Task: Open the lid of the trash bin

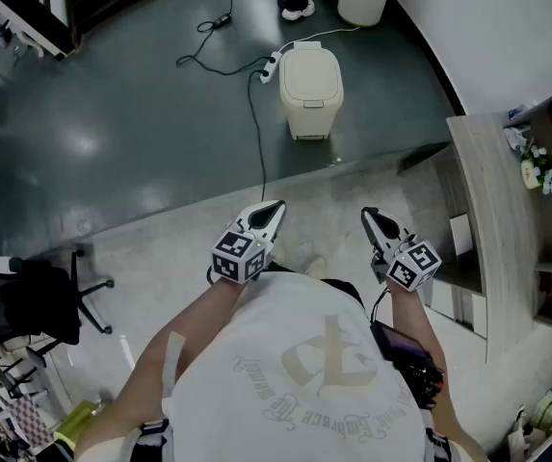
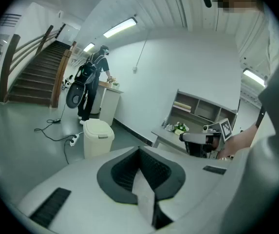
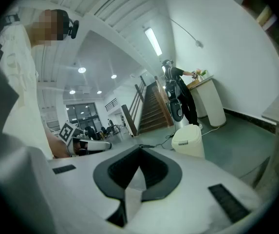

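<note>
A person stands on the pale strip of floor with both grippers raised at chest height, the left gripper [image 1: 270, 212] and the right gripper [image 1: 371, 223] each clenched on nothing, jaws pressed together in their own views. The bin [image 1: 311, 87] sits well ahead on the dark floor, toward that floor's right edge under the white wall, its lid [image 1: 310, 73] down; a cable [image 1: 253, 114] runs past its left side. The task appears to be at the approach stage, with nothing touched. The next move calls for walking up and bringing one gripper to the lid's front rim. Whether a pedal or catch works the lid is too small to tell, and a second person [image 2: 93, 79] beyond the bin is cut off in the head view.
</note>
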`<state>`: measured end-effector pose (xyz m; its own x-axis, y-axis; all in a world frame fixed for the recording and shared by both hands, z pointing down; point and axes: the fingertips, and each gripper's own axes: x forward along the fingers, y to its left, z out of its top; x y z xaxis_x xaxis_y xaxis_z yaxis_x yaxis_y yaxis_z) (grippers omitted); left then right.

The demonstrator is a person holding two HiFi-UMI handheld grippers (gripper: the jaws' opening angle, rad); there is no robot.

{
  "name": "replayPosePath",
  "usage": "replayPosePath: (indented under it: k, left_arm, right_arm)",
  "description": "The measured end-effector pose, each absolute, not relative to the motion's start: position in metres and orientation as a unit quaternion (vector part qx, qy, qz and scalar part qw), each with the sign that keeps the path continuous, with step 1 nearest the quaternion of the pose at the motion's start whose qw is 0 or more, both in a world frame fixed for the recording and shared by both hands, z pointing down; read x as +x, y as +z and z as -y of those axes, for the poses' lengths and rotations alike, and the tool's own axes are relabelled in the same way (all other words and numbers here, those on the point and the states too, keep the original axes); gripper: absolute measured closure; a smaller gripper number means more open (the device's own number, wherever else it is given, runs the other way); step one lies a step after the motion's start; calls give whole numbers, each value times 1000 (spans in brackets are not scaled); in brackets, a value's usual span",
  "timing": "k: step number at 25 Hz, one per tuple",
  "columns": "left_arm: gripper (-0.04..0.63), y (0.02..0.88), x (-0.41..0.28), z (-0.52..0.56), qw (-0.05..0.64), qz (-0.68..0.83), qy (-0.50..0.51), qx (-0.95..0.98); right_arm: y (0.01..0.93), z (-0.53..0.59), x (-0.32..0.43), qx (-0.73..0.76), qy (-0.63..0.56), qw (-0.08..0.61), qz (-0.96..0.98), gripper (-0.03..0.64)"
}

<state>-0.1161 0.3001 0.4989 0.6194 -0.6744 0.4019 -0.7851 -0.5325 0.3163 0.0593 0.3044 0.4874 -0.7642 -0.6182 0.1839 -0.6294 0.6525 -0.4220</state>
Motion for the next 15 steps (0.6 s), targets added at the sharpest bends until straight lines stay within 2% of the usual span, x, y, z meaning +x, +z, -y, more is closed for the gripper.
replayPosePath:
  k: [15]
  left_arm:
    - [580,493,-177,-294,232,424,112,868]
  right_arm:
    - [483,-296,4,342,229,23,911,612]
